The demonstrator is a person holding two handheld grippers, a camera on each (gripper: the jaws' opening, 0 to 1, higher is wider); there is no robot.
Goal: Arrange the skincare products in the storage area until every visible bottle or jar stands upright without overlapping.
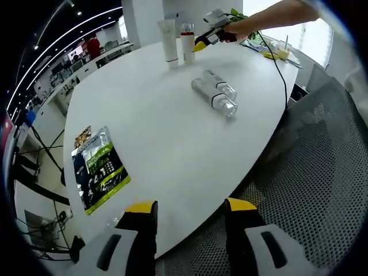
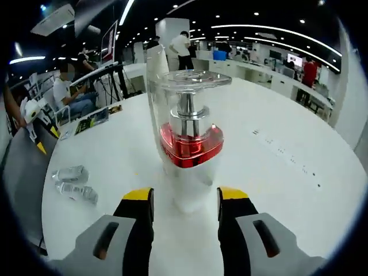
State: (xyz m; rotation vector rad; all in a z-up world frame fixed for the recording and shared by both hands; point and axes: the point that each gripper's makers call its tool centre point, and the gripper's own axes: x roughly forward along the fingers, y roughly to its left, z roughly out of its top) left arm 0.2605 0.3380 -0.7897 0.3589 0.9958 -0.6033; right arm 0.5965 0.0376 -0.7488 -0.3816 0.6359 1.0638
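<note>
Standing upright at the far side of the white bench (image 1: pixel 172 144), a red-collared pump bottle (image 2: pixel 188 138) between the spread right tongs (image 2: pixel 185 201), two clear bottles (image 1: pixel 215 92) lying mid-bench, left tongs (image 1: pixel 190 213) spread, empty.

On the white oval table (image 1: pixel 172 132): far, a white upright tube (image 1: pixel 168 40) just left of a red-collared clear-capped pump bottle (image 1: pixel 187 41). Nearer the middle, two clear plastic bottles (image 1: pixel 215 93) lying touching, side by side. Near left edge, a flat green-and-black foil pouch (image 1: pixel 96 167). Beyond the right edge, a grey mesh chair (image 1: pixel 310 190).
</note>
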